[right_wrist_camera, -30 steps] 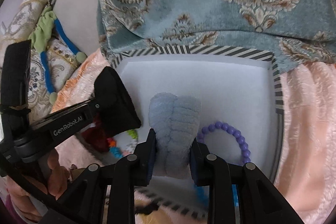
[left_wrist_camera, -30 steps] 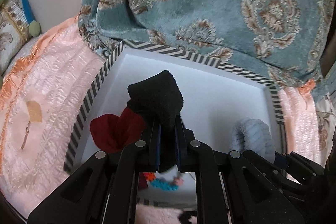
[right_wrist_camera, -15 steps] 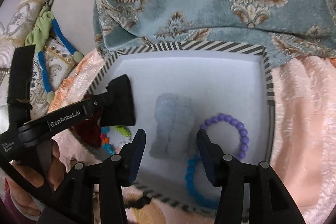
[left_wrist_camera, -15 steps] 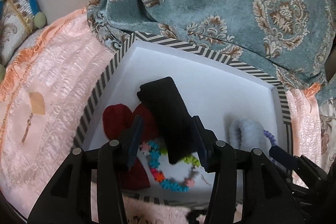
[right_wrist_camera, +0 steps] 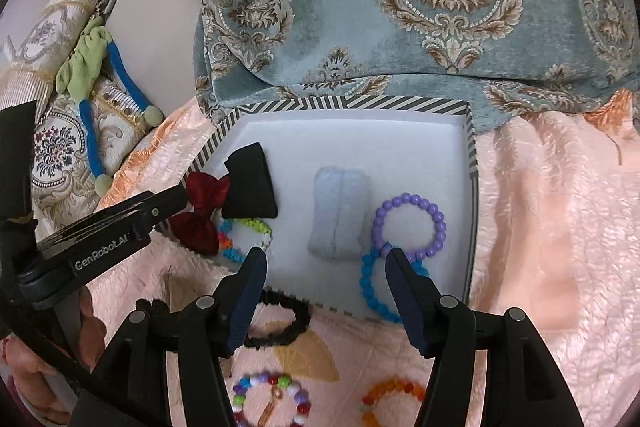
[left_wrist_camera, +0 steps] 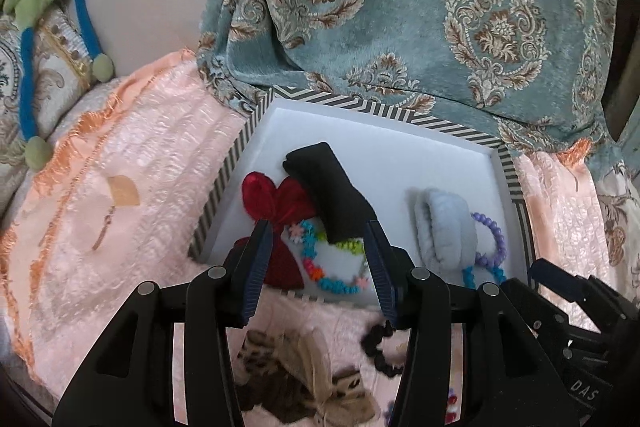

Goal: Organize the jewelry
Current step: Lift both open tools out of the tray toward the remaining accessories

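Black scrunchie (left_wrist_camera: 328,193) and pale-blue scrunchie (right_wrist_camera: 340,213) lie boxed ahead of both released claws: left claw (left_wrist_camera: 318,261), right claw (right_wrist_camera: 324,283); next, probably the black hair tie (right_wrist_camera: 280,323) just below the right claw.

left gripper (left_wrist_camera: 318,259), jaws spread wide, above striped-rim tray (left_wrist_camera: 360,107)

ahead, just past the fingertips: black roll (left_wrist_camera: 328,193) lying on the tray floor, free of both fingers. ahead-left: red bow (left_wrist_camera: 276,203). between the fingers: multicolour bead bracelet (left_wrist_camera: 320,267). ahead-right: pale blue roll (left_wrist_camera: 444,231), purple bead bracelet (left_wrist_camera: 494,231) beside it. beneath the claw: black scrunchie (left_wrist_camera: 376,351) on pink cloth (left_wrist_camera: 120,167).
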`<state>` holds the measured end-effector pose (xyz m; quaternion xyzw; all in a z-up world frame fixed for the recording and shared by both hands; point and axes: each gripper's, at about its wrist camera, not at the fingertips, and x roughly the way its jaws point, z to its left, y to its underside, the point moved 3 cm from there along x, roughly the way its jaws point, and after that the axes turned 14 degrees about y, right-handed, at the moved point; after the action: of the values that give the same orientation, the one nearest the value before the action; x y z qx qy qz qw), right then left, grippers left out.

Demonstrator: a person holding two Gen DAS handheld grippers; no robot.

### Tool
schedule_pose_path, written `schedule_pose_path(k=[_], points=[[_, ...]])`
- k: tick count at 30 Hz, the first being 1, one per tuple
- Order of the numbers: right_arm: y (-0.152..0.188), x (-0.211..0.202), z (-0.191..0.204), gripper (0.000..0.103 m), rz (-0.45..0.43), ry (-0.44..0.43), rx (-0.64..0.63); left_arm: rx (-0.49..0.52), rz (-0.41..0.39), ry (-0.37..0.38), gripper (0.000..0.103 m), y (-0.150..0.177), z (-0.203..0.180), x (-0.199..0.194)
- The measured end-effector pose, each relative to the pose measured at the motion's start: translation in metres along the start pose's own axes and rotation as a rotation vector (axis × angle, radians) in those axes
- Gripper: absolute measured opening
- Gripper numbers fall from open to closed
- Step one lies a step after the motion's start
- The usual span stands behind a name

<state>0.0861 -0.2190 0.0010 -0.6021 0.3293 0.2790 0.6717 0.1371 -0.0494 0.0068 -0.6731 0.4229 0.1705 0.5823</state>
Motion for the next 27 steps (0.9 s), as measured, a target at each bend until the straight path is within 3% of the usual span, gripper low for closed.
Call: schedule_pose_path(k=[9,14,17,27], points=[[0.017,-0.022,-0.008,0.06,-0.008,0.032,0.017,0.031,-0.034,-0.013,0.047,0.023,-0.007,-0.029],[0.027,-0.041,-0.018,0.061,-0.032,0.054,0.019,0.015,-0.026,-0.009,0.047,0.037,-0.003,-0.041],[0.038,-0.053,-0.025,0.069,-0.041,0.076,0.013,-0.001,-0.032,-0.002,0.047,0.045,0.002,-0.052],[0.076,-0.07,-0.032,0.069,-0.015,0.083,0.014,-0.032,-0.015,0.011,0.047,0.08,0.01,-0.079]])
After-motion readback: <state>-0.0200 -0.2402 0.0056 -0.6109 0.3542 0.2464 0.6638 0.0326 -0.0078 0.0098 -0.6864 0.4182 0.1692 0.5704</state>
